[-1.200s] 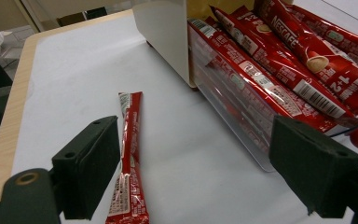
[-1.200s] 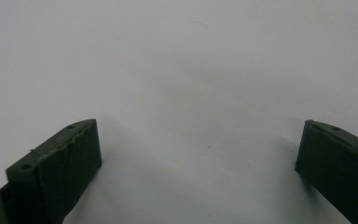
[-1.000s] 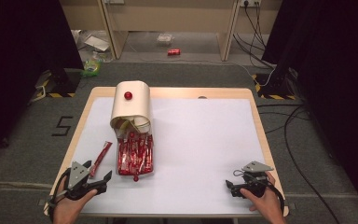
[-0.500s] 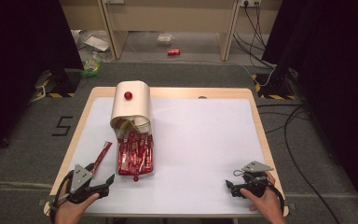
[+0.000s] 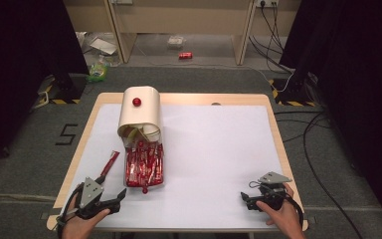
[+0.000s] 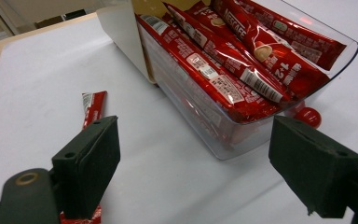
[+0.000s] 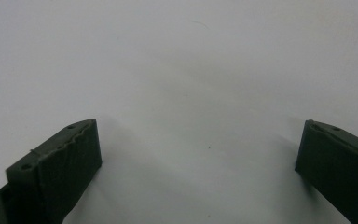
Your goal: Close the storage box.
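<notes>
Left gripper point(image 5: 113, 198): held at the table's near left corner, jaws spread wide with nothing between them, pointed toward the tray.
Loose sachet point(image 5: 109, 163): a single red stick lying on the white mat near the left edge; in the left gripper view it runs under the left-hand jaw.
Clear tray point(image 6: 279, 114): packed with red sachets point(image 6: 223, 60), just right of the loose one, drawn out from the cream box point(image 5: 139, 112) toward the near edge.
Right gripper point(image 5: 247, 198): at the near right corner, jaws wide apart over bare mat, holding nothing.
</notes>
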A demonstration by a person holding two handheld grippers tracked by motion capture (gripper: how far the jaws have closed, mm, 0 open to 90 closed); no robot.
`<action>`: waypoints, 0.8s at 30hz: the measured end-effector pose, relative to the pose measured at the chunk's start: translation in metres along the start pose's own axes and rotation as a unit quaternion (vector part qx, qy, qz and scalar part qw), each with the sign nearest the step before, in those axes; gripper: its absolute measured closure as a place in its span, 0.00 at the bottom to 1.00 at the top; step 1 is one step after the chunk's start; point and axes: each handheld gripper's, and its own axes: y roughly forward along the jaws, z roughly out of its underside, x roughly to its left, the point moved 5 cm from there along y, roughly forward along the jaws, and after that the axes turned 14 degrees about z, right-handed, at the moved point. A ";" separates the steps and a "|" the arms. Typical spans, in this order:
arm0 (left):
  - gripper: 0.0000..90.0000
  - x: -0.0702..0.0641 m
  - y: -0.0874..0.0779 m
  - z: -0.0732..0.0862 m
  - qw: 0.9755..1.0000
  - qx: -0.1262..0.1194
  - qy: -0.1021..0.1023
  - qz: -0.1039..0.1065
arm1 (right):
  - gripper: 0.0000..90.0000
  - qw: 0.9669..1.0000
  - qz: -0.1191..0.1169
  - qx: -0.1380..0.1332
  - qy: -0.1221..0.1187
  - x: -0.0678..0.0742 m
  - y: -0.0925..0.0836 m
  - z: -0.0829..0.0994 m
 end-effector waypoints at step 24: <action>0.18 -0.009 0.018 0.002 1.000 0.006 0.008 0.012 | 0.00 1.000 0.000 0.001 -0.001 0.000 0.000 0.000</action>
